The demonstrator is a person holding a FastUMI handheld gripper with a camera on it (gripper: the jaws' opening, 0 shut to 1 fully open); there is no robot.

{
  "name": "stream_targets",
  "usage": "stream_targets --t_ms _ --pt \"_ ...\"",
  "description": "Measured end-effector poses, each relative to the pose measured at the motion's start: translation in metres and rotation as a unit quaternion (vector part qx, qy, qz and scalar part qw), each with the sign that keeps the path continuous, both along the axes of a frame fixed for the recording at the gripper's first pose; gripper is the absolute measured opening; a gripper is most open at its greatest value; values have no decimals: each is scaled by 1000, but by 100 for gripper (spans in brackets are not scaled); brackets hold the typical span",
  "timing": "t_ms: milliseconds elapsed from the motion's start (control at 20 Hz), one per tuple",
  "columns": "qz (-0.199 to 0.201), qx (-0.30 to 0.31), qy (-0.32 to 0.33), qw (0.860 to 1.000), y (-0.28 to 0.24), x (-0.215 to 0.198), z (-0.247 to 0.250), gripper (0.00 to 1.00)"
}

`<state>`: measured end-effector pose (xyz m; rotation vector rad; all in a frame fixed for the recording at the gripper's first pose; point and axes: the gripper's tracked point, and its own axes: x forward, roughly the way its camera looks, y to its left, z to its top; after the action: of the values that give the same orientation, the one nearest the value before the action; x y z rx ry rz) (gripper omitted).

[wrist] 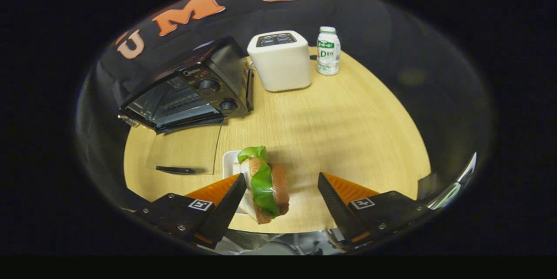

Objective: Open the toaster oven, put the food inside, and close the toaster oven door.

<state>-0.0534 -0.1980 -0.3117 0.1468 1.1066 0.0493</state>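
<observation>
The black toaster oven [191, 89] stands at the table's far left, well beyond my fingers. Its glass door [185, 150] is folded down flat on the table, with the dark handle [176, 169] at the near edge, and the wire rack shows inside. A sandwich [265, 185] of toasted bread and green lettuce stands on edge on a small white plate [229, 161]. My gripper [281, 176] is open around the sandwich. It sits against the left finger [226, 198], and a wide gap separates it from the right finger [337, 198].
A white pop-up toaster [282, 60] stands right of the oven at the back. A small white bottle with a green label [328, 50] is beside it. The round wooden table [348, 131] stretches bare to the right, and its edge curves close behind the fingers.
</observation>
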Motion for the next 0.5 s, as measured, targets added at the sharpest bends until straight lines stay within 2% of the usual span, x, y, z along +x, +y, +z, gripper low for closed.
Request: stream_targets --t_ms 100,200,300,400,450,500 --pt "-3 20 21 1000 5 -1 -9 98" --pt "-7 42 26 999 11 -1 -8 92" --pt "-13 56 29 998 16 -1 -2 65" --pt "-26 72 21 997 19 1 11 48" --pt "-25 60 17 998 14 1 15 38" --pt "-21 51 18 998 14 -3 20 37"
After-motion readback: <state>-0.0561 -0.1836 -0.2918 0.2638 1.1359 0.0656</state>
